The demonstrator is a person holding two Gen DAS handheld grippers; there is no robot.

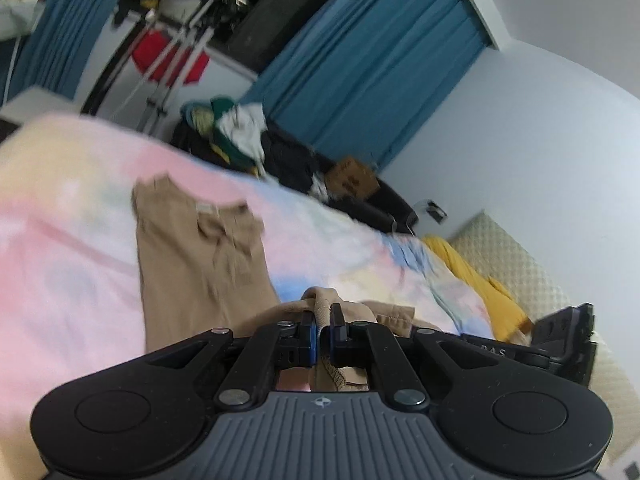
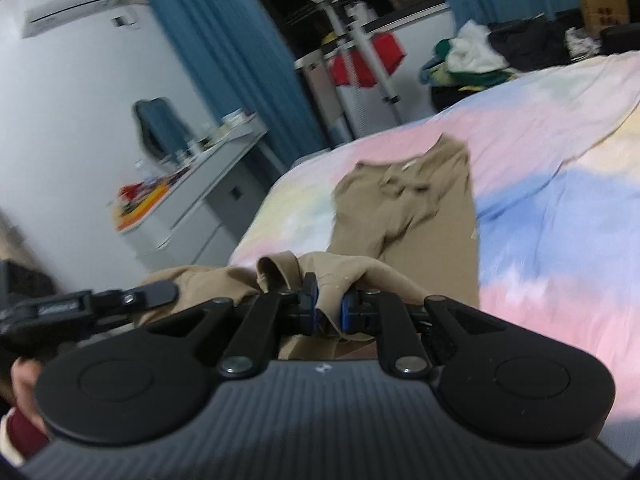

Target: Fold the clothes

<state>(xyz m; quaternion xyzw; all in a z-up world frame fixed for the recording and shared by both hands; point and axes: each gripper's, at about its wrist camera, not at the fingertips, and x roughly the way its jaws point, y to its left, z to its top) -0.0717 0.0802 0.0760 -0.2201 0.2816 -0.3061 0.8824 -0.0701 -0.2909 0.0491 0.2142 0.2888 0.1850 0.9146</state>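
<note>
Trousers [image 2: 412,204], tan, lie lengthwise on the pastel bed [image 2: 560,200], waistband at the far end. Left gripper [image 1: 322,318] and right gripper [image 2: 328,300] have their fingers closed on the near leg hems, lifted. Judged: the first fold has only begun; the rest remains.

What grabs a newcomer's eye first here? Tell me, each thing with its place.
The tan trousers stretch along the pastel bedspread, waistband far, near ends pinched by the left gripper and the right gripper. Behind the bed, blue curtains hang above a heap of clothes.
</note>
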